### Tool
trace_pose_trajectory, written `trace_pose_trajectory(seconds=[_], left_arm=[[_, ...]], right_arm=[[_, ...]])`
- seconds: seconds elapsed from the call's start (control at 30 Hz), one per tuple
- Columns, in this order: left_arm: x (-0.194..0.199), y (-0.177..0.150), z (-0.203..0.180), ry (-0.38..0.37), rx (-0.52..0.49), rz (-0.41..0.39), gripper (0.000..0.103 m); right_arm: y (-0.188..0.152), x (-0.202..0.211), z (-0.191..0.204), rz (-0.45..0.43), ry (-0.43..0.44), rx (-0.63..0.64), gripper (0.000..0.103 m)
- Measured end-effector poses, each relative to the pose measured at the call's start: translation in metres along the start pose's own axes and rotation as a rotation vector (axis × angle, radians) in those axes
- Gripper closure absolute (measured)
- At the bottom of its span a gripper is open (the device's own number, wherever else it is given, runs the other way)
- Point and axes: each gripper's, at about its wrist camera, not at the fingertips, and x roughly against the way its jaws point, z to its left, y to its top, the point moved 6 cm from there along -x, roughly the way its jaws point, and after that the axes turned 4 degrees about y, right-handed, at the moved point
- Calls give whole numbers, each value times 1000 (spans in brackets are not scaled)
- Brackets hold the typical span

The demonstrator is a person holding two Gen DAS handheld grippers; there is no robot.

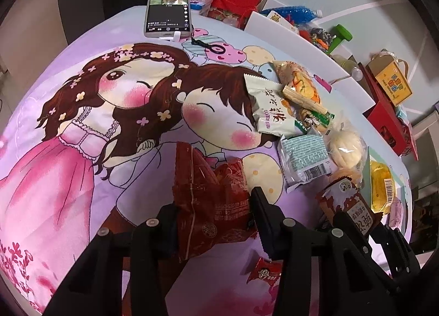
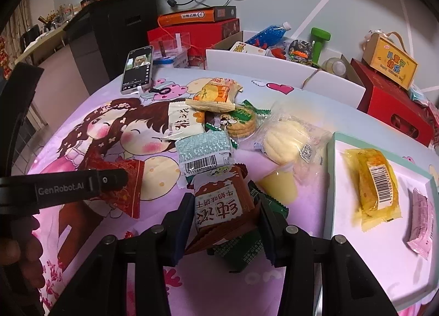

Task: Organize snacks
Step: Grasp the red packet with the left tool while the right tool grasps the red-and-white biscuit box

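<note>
My left gripper [image 1: 214, 222] pinches the red snack bag [image 1: 211, 200] at lower centre of its view, above the counter [image 1: 68, 178]. My right gripper [image 2: 227, 220] clamps the brown biscuit pack [image 2: 222, 203], left of the tray [image 2: 384, 247]. Both look light, crinkly and slippery, with breakable contents; I'd grip the sealed edges gently.

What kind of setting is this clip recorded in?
Most likely a home living or dining room: a table under a cartoon-print cloth, a phone playing video, and gift boxes and toys stacked against the wall.
</note>
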Motion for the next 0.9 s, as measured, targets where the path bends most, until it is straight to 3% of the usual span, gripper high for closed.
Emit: trace_pose_trajectory(seconds=[0.53, 0.9], left_arm=[[27, 7, -17, -24, -36, -69, 56], [37, 3, -50, -58, -107, -89, 56]], right_arm=[[5, 26, -12, -53, 8, -40, 55], [3, 44, -45, -74, -31, -104, 55]])
